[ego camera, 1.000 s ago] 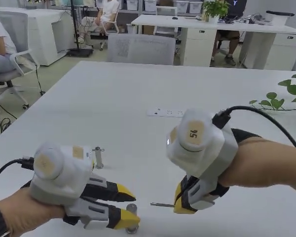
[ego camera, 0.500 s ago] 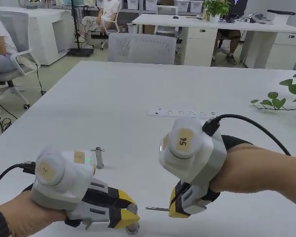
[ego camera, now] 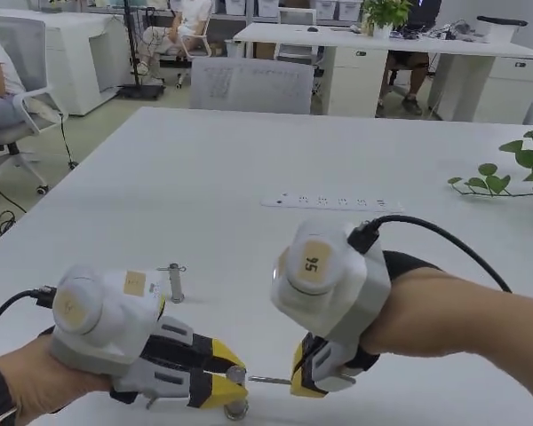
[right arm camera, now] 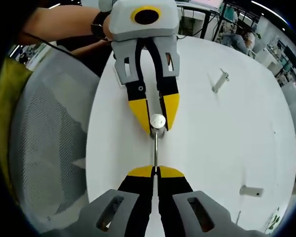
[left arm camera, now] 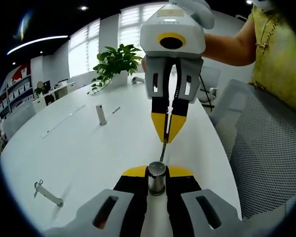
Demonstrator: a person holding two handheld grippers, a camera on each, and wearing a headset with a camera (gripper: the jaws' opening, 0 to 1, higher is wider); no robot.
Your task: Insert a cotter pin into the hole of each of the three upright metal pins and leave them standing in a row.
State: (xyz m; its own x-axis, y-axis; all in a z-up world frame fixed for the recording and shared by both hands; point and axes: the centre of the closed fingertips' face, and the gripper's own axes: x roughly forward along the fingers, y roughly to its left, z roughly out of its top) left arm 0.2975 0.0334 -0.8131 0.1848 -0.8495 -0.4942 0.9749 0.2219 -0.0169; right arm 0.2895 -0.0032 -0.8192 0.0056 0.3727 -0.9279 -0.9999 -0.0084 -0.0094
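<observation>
My left gripper is shut on an upright metal pin near the table's front edge. My right gripper is shut on a thin cotter pin, held level. The cotter pin's tip touches the side of the held pin, just under its head. A second metal pin stands behind my left gripper with a cotter pin through its top. A third pin stands bare further off, with a loose cotter pin beside it.
A white power strip lies mid-table. A trailing green plant reaches in from the right edge. A grey mesh chair stands at the table's far side, with desks and seated people beyond.
The two grippers have closed the gap between them. The cotter pin's tip, a short way off before, now meets the held pin. The head camera has tilted slightly.
</observation>
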